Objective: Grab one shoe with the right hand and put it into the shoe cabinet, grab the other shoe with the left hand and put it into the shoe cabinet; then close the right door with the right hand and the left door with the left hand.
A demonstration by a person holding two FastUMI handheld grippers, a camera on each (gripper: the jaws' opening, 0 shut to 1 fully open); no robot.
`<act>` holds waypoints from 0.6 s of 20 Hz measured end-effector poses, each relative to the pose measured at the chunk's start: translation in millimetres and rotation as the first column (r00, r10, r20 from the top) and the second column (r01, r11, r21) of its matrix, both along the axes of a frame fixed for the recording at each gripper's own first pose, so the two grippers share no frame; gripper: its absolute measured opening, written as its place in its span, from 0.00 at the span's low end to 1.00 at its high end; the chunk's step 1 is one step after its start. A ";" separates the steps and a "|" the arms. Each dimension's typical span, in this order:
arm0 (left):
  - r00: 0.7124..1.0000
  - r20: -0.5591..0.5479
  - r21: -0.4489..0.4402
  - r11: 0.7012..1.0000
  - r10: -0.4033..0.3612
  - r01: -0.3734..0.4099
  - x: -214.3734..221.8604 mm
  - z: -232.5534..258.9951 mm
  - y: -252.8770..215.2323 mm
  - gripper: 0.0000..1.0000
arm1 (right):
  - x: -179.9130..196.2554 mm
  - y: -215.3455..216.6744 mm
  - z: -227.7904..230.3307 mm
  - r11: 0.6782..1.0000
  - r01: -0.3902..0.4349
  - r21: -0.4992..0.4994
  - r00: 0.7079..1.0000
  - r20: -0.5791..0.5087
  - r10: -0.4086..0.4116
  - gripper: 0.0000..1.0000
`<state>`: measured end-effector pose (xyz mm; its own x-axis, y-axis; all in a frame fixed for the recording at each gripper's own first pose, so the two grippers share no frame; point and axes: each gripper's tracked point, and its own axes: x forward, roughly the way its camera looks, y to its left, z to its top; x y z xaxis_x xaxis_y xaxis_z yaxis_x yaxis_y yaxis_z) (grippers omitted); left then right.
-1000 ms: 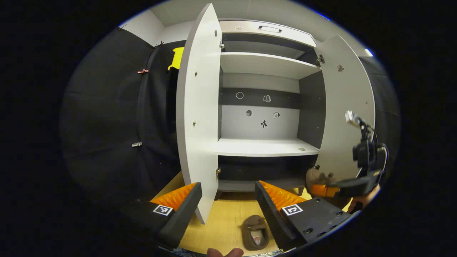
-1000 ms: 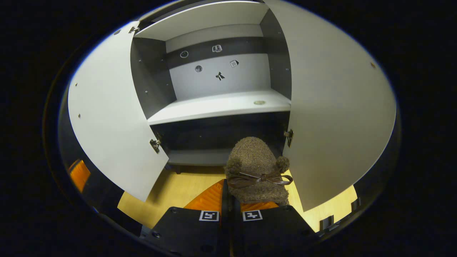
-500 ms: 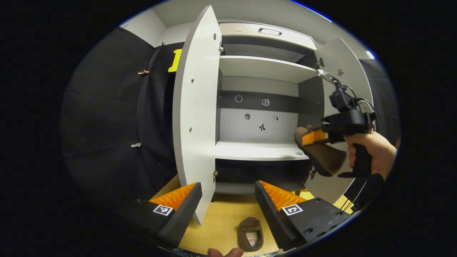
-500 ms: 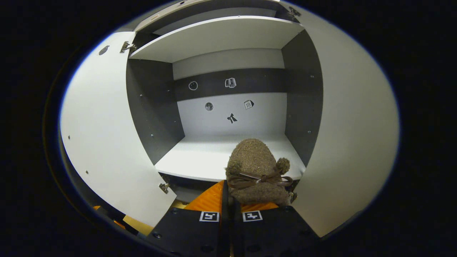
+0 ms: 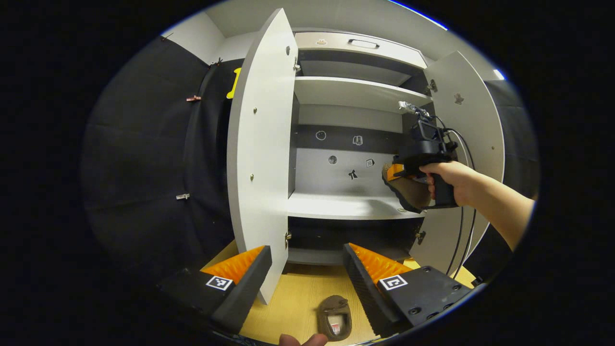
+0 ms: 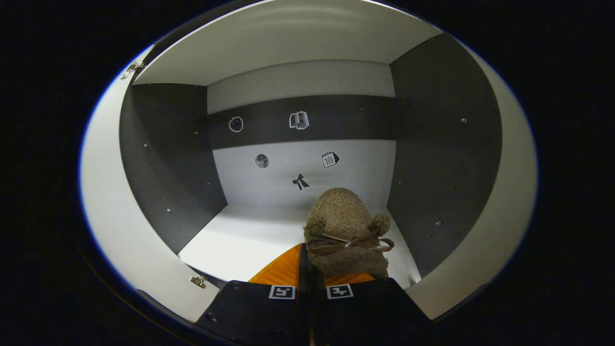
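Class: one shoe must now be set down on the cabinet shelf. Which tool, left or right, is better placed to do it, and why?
Right. The right tool grips a brown shoe over the middle shelf. The left tool is open, low before the cabinet, with the other shoe on the floor.

You're working in a staged recording booth dressed as a home entryway: black cloth hangs clipped along the wall beside a white-and-grey shoe cabinet with both doors open, small stickers dot its back panel, and it stands on a pale wood-look floor.
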<state>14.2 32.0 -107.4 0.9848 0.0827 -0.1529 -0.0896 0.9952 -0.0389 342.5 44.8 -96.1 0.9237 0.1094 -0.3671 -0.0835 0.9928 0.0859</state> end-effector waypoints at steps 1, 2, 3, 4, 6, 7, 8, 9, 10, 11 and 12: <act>1.000 0.001 -0.005 1.000 0.005 -0.005 -1.1 -1.5 -0.2 0.95 | 12.0 -3.5 -2.9 1.000 0.013 -0.014 1.000 0.001 -0.013 0.09; 1.000 0.003 -0.008 1.000 0.012 -0.012 -1.8 -1.7 -0.4 0.95 | 23.5 -7.4 -8.6 0.999 0.026 -0.030 1.000 0.003 -0.025 0.09; 1.000 0.005 -0.010 1.000 0.019 -0.019 -3.7 -3.0 -0.6 0.95 | 35.4 -9.5 -14.4 0.998 0.036 -0.042 0.999 0.001 -0.036 0.09; 1.000 0.005 -0.013 1.000 0.024 -0.024 -4.9 -3.8 -0.4 0.95 | 45.2 -11.6 -21.9 0.998 0.044 -0.052 0.999 -0.007 -0.044 0.09; 0.999 0.006 -0.010 0.999 0.033 -0.033 -7.1 -5.6 -3.1 0.95 | 61.8 -12.9 -37.6 0.997 0.052 -0.056 0.998 -0.031 -0.054 0.09; 0.999 0.008 0.004 0.999 0.038 -0.038 -7.3 -6.0 -3.7 0.95 | 69.5 -11.5 -46.1 0.997 0.055 -0.060 0.997 -0.044 -0.058 0.09; 0.999 0.009 0.025 0.999 0.045 -0.046 -6.8 -5.4 -2.6 0.95 | 74.5 -11.5 -54.9 0.996 0.059 -0.069 0.996 -0.056 -0.063 0.09; 0.999 0.011 0.045 0.998 0.051 -0.051 -6.6 -5.4 -2.3 0.95 | 80.2 -10.1 -60.7 0.995 0.061 -0.081 0.996 -0.060 -0.066 0.09; 0.998 0.013 0.061 0.997 0.053 -0.054 -5.9 -4.1 -3.2 0.95 | 86.4 -9.0 -67.8 0.994 0.062 -0.093 0.996 -0.064 -0.068 0.09; 0.998 0.014 0.069 0.996 0.057 -0.058 -4.2 -3.5 -4.3 0.95 | 90.3 -7.0 -73.6 0.993 0.064 -0.095 0.995 -0.075 -0.072 0.09; 0.998 0.015 0.069 0.996 0.061 -0.062 -2.7 -3.0 -5.0 0.95 | 91.5 -4.9 -79.6 0.994 0.065 -0.089 0.993 -0.093 -0.073 0.09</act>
<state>11.6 27.0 -110.4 0.9793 0.1533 -0.1318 -0.1508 0.9881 0.0290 434.0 40.0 -175.7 0.8879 0.0111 -0.4599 -0.0102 0.9999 0.0044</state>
